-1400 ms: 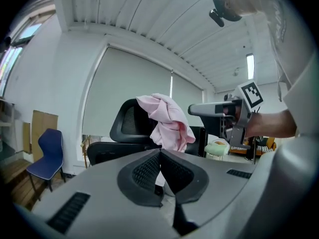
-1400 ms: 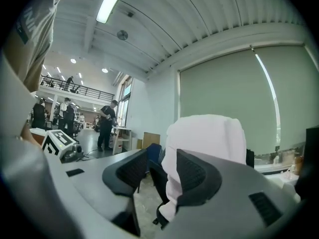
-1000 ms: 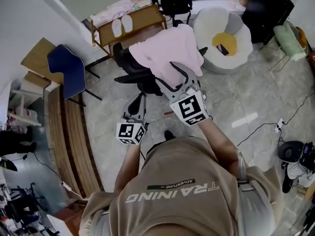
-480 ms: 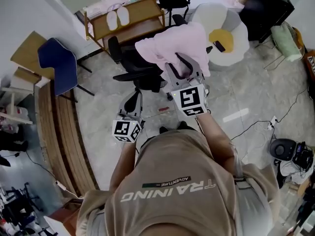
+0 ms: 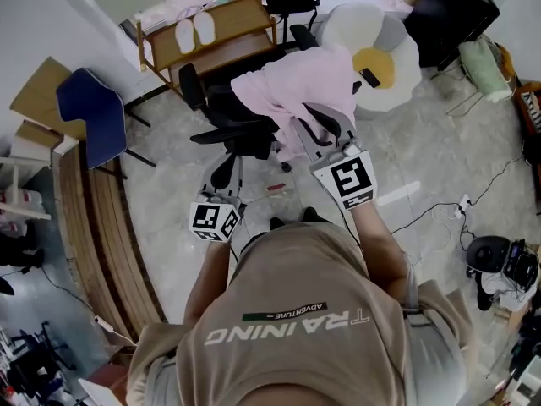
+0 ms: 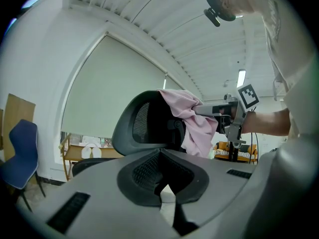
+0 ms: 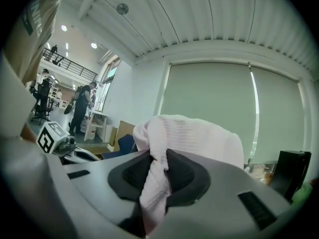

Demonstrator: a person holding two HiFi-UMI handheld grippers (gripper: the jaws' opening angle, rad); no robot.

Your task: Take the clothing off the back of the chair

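Right tongs [image 5: 317,134] have just been closing and now pinch a fold of the pink garment [image 5: 292,87]. It's draped over the back of the black office chair [image 5: 228,125], not lifted yet. Left tongs [image 5: 222,176] are pressed together and empty, low near the chair base. Grip looks set for the pull-off.

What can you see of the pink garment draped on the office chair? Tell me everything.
The pink garment is a soft, pale cloth with a fine ribbed look and no visible print. It lies crumpled over the top of the black mesh chair back and hangs in loose folds down the side facing the person. The right claw, whose jaws have just been closing, pinches a bunched fold of it between its pads.
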